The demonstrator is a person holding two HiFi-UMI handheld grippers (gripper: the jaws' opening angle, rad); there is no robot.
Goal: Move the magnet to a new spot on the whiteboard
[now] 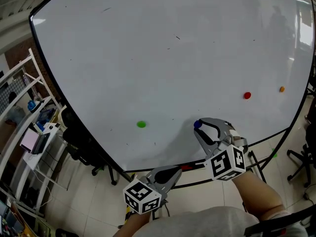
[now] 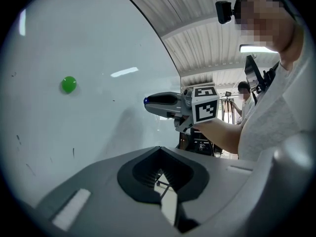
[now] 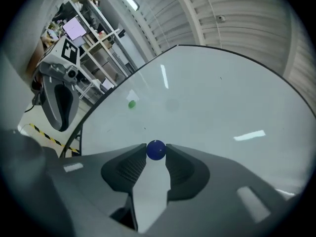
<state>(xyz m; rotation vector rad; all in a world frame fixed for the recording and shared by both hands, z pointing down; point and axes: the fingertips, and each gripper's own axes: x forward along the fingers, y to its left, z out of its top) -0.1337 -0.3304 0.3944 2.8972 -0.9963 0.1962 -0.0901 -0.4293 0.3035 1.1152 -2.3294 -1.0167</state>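
The blue magnet (image 3: 156, 150), left of the red magnet (image 1: 247, 96) on the whiteboard (image 1: 163, 58), is clamped by the right gripper (image 3: 156, 155). It should be pulled off squarely, with the clamp kept firm. The left gripper (image 2: 159, 153) is closed on nothing.

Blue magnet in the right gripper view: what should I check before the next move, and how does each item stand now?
1. Right gripper jaws closed on the blue magnet, one pad on each side: ok.
2. Magnet held at the jaw tips, not deep in the jaws: ok.
3. Magnet lifted off the whiteboard: cannot tell.
4. Bare board nearby for a new spot; green magnet, red magnet and orange magnet all stand apart: ok.
5. Left gripper shut, empty, held below the board's lower edge and out of the way: ok.
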